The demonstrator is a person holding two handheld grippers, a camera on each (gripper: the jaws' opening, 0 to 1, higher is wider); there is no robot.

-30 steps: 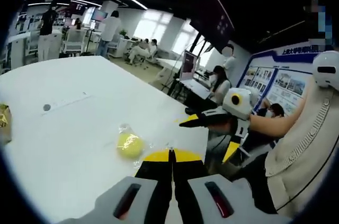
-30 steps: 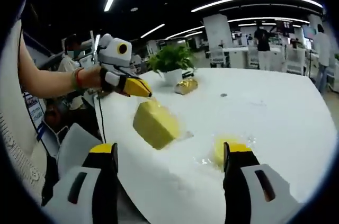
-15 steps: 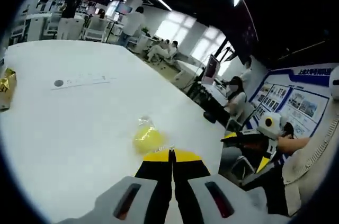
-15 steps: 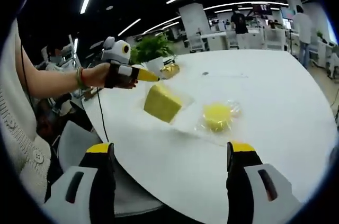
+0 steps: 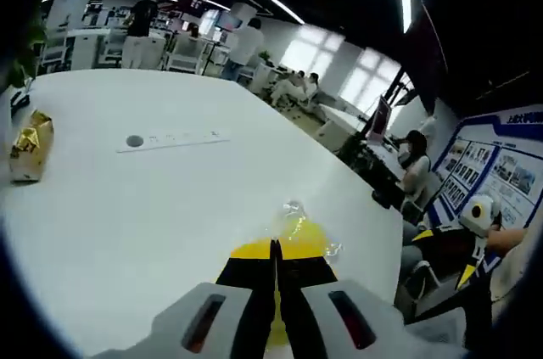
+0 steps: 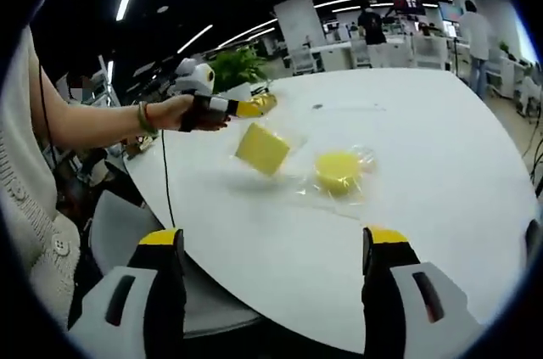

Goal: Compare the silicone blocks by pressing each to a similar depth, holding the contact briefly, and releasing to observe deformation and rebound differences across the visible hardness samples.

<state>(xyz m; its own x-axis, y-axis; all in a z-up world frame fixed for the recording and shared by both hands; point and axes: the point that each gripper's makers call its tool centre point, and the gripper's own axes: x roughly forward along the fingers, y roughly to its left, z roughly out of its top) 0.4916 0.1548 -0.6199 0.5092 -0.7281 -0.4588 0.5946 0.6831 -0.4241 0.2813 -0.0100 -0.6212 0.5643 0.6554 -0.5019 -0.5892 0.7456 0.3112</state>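
Two yellow silicone blocks in clear wrap lie on the white table (image 6: pixel 441 155): a square block (image 6: pixel 263 148) and, to its right, a round block (image 6: pixel 338 170). A hand holds my left gripper (image 6: pixel 265 105) shut, its yellow tips just beyond the square block's far edge; I cannot tell whether they touch. In the left gripper view the shut left gripper (image 5: pixel 273 249) has a yellow wrapped block (image 5: pixel 307 237) right behind its tips. My right gripper (image 6: pixel 273 238) stands open wide, well short of both blocks, with nothing between its fingers. It also appears as the right gripper (image 5: pixel 454 244) off the table's edge.
A gold-wrapped item (image 5: pixel 30 147) lies at the table's far left and a flat strip (image 5: pixel 174 138) across its middle. A potted plant (image 6: pixel 233 66) stands behind the left hand. People sit and stand at desks beyond. The table edge (image 6: pixel 254 287) runs close to my right jaws.
The left gripper has moved forward over the table, bringing a yellow block right up to its tips. The right gripper has drawn back, so both blocks look smaller and farther.
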